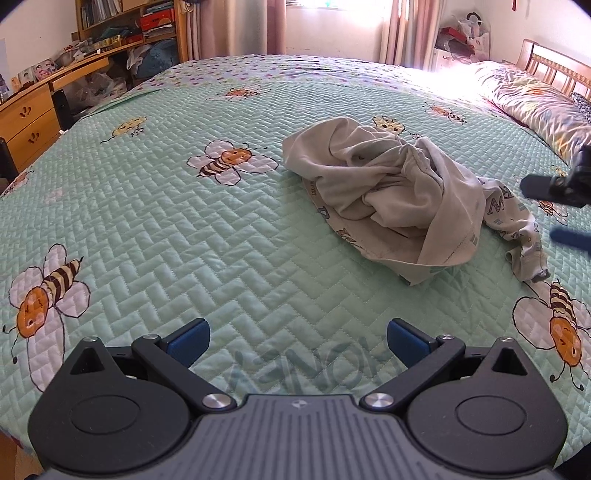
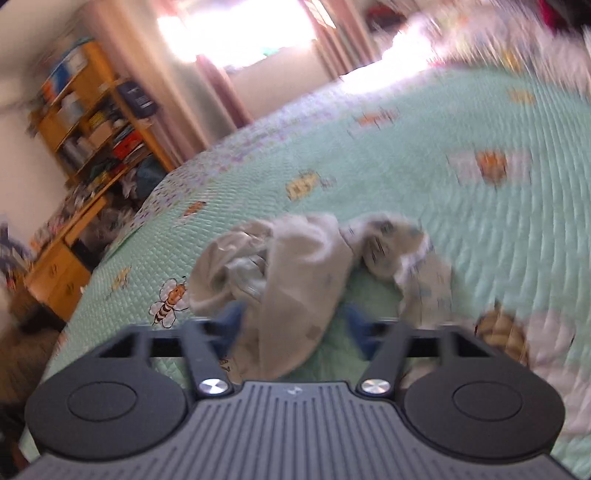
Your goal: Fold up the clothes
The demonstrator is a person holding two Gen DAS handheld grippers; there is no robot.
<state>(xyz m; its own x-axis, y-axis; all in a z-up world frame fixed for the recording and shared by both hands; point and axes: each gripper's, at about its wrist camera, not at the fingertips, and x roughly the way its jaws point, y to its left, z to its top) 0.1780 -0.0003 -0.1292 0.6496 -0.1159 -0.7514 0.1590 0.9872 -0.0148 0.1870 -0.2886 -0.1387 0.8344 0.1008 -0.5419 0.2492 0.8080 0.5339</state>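
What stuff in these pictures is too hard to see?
- Crumpled garment, left wrist view: its folds hide what kind of clothing it is.
- Printed letters on it: bunched, unreadable.
- Right gripper, left wrist view: cut off by the right edge.
- Right wrist view: motion blur smears the cloth and the blue fingertips; touching or not is unclear.
- Shelf items: too small.

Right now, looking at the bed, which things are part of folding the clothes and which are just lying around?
Part of the job:
crumpled pale garment, unfolded on the bedspread
left gripper, open, nothing between its fingers
right gripper, open, cloth lying between its fingers

Just lying about:
bee-print bedspread
pillow
wooden desk
cluttered bookshelf
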